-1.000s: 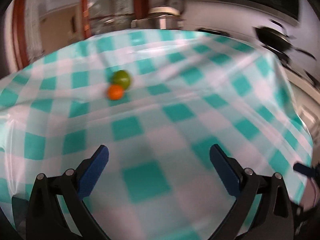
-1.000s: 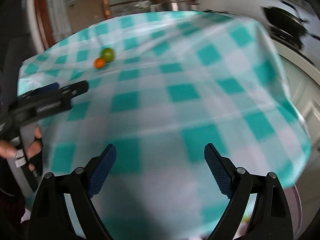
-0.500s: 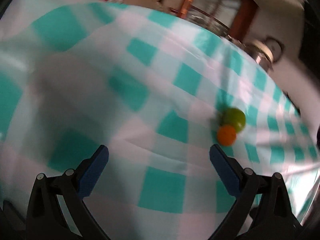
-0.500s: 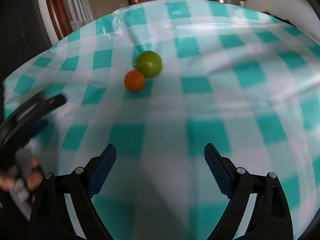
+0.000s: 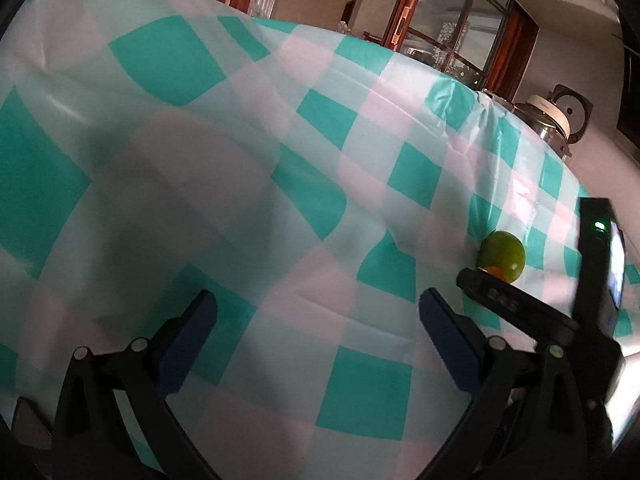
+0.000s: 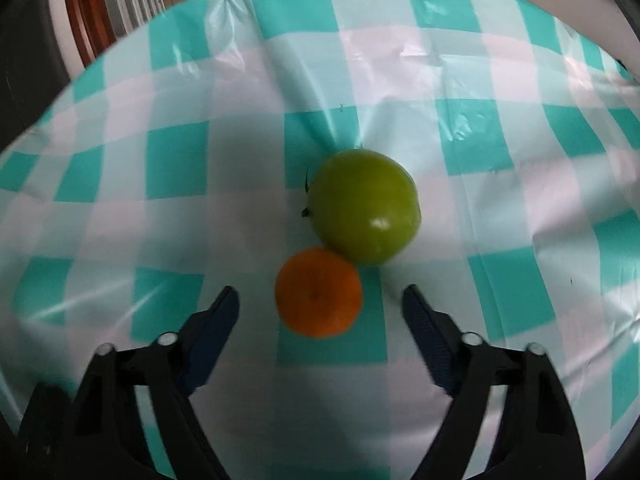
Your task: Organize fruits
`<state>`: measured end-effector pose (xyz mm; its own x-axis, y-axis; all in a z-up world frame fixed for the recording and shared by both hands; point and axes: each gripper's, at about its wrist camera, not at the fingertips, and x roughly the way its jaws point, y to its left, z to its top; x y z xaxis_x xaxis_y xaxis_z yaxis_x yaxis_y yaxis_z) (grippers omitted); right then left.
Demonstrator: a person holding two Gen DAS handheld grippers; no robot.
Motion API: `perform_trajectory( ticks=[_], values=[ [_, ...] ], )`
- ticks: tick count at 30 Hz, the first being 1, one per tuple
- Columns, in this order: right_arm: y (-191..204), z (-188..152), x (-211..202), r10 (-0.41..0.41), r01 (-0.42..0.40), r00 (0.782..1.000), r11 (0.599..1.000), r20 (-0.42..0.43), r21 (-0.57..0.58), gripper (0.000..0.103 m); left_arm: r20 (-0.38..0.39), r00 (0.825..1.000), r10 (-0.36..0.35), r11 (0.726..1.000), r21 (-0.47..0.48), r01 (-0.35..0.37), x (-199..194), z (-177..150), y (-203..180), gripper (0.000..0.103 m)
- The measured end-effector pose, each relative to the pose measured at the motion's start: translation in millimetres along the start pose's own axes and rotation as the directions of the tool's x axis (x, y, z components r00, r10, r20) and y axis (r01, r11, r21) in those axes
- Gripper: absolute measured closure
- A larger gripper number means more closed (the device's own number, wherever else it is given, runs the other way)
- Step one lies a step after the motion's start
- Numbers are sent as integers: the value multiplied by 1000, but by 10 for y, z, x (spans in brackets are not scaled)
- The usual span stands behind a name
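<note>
Teal-and-white checked plastic tablecloth [image 6: 500, 92], creased and glossy, covers the whole work surface in both wrist views. Right gripper [image 6: 320, 300]: black frame, blue fingertip pads [image 6: 224, 312], jaws spread wide, holding nothing, poised low over the cloth. Small round orange citrus fruit [image 6: 319, 293]: lies on the cloth just ahead of the right gripper, in line with the gap between its fingertips, not touched by either pad. Round glossy green fruit [image 6: 364, 206]: sits directly behind the orange one, the two touching. Left gripper [image 5: 316, 312]: same black-and-blue build, jaws wide apart, empty, over bare cloth well to the left of the fruit. From the left wrist view the green fruit [image 5: 502, 255] shows at the right, with the right gripper's black finger [image 5: 508, 300] crossing in front and hiding most of the orange fruit. Background beyond the table edge: red-brown wooden door frame [image 5: 404, 8] with glass panes, and a cream-lidded steel cooker [image 5: 550, 120].
</note>
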<state>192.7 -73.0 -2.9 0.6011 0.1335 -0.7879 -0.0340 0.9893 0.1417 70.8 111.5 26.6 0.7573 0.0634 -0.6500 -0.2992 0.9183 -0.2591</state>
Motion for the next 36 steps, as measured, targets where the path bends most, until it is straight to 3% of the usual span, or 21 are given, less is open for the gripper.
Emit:
perform_trajectory(
  ticks=[1,3,5,12,20,25,32,36],
  values=[
    [12,7,12,-15,15,1000,1000,-1,-4,33,-1,1000,0,1000,-2,0,3,0,4,2],
    [25,5,4,-18,18,1000,1000,4,-17,54,-4,1000,-2,1000,-4,2,10,-6,4,2],
    [-9,-30,-58,6,-5,1000,999,16,-32,63,-6,1000,-5,1000,-3,5,7,-16,1,2],
    [-474,-397,-573,37,-41,992,999,119,25,63,-11,1000,-22,999,45,22,-5,-61,-90,2],
    [-1212,-728,-1098,-31,-22,966,979,256,201,62,-61,991,-123,974,187,132,-26,-217,-470,2],
    [-1456,-731,-1009,4,-88,971,935,239,343,62,-102,979,-179,955,221,197,85,-273,-818,2],
    [-1539,-751,-982,15,-115,969,910,245,398,62,-156,964,-215,946,210,245,622,-58,-1420,2],
    [-1537,-752,-976,31,-129,969,910,245,393,62,-174,964,-201,949,212,236,974,89,-1752,2]
  ],
)
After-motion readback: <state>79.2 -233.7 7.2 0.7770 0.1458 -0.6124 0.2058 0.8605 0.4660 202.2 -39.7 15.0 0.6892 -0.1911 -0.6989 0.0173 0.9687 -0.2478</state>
